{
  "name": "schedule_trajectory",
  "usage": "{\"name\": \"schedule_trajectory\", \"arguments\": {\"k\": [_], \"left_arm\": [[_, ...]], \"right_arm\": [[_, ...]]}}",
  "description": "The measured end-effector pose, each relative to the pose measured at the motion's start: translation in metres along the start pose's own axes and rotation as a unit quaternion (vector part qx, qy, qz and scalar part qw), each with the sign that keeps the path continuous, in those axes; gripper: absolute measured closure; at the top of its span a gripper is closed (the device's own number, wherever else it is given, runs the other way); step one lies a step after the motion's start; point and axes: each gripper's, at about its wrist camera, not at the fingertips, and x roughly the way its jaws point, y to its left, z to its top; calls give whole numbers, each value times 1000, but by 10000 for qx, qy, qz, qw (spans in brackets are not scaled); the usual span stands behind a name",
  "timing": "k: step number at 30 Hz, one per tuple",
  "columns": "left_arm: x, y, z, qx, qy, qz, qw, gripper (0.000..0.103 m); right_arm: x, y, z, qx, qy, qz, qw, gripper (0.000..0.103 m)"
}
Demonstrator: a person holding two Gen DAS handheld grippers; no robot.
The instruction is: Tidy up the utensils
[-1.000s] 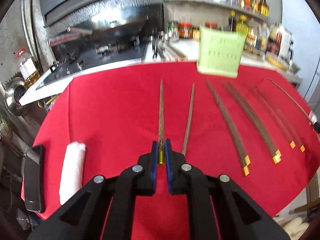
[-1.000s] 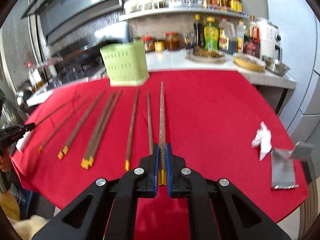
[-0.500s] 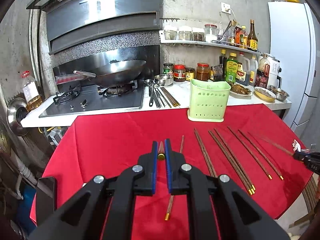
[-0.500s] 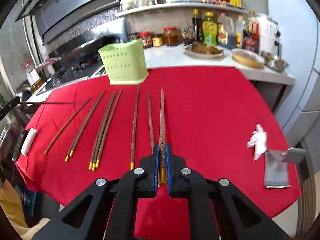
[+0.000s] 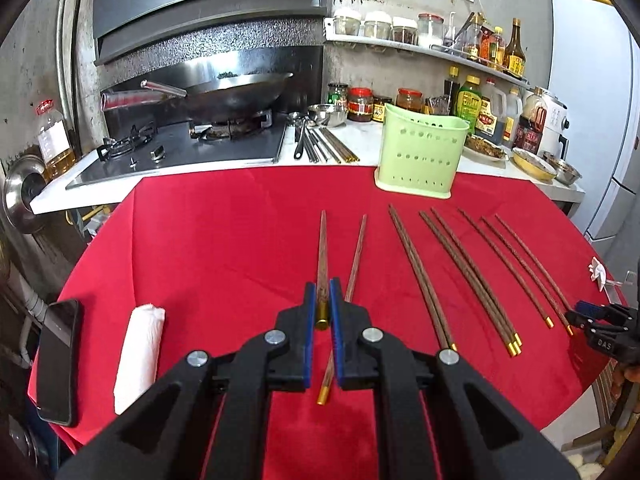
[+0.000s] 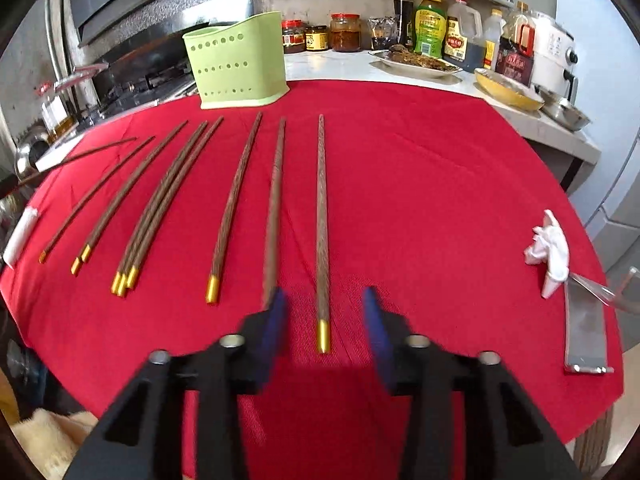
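R gripper (image 6: 323, 320) let go since 0.5 s ago, jaws now wide, its chopstick (image 6: 322, 240) flat on red cloth (image 6: 420, 184) btwn them. L gripper (image 5: 322, 312) clamped on another chopstick (image 5: 321, 256). Step: collecting sticks; next, carry L's to green holder (image 5: 420, 156), drop in upright

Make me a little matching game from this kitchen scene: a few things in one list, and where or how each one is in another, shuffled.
Things:
1. left tongs
2. right tongs
3. green utensil holder
4. black phone

States or places:
A. at the table's left edge
B. open, a chopstick lying between the tips
C. upright at the far side of the red cloth
D. shut on a chopstick

Pairs: 1-D, 2-B, 3-C, 4-A
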Motion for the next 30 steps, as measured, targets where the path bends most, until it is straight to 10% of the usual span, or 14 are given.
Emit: {"name": "schedule_trajectory", "arguments": {"k": [5, 18, 30], "left_arm": [[4, 2, -3, -25, 84, -15, 10000, 96], [6, 1, -7, -13, 116, 7, 9999, 96], [-39, -1, 25, 73, -751, 51, 9971, 96]], "right_arm": [[-7, 1, -9, 43, -139, -75, 9999, 85], [-12, 9, -12, 64, -359, -78, 9993, 96], [-97, 7, 37, 143, -1657, 51, 9861, 96]]}}
